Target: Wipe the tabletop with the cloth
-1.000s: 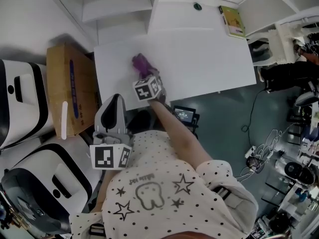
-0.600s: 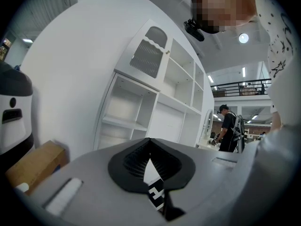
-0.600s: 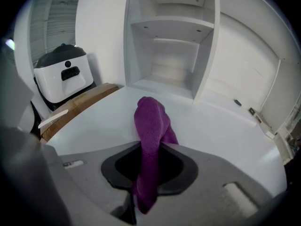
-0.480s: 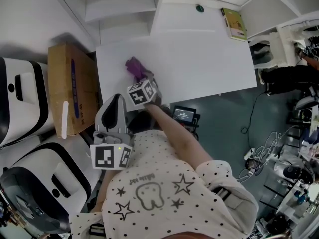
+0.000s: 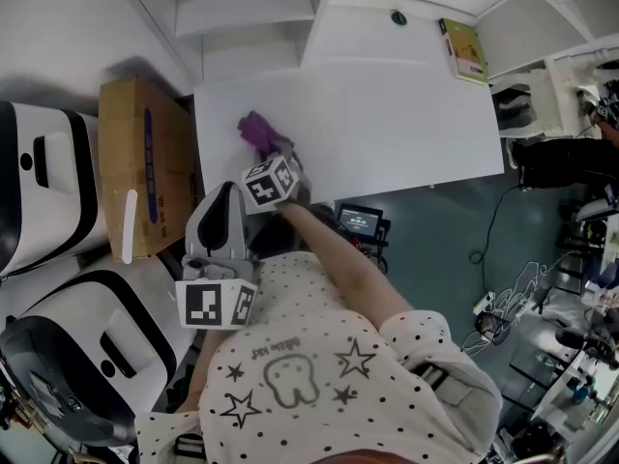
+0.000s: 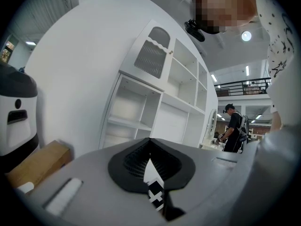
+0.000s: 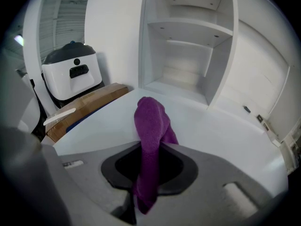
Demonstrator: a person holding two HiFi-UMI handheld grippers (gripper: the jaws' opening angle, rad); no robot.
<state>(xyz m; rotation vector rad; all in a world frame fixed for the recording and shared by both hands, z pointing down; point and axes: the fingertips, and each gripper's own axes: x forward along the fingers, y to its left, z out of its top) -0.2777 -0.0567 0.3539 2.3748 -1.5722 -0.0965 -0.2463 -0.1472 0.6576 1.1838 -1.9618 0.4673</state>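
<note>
My right gripper (image 7: 149, 180) is clenched on the purple cloth (image 7: 150, 119), whose free end rests on the tabletop (image 7: 225, 140) near its left edge. My left gripper (image 6: 151, 171), jaws together on nothing, hangs off the near-left corner. The cloth looks bunched, so I should press it flatter and sweep rightward in overlapping passes.

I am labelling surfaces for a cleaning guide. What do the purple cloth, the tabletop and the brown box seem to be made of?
Purple cloth: probably terry or microfibre, its surface fuzzy and matt. Tabletop: smooth white board, likely laminate, with a faint sheen. Brown box: cardboard by its look, matt.
</note>
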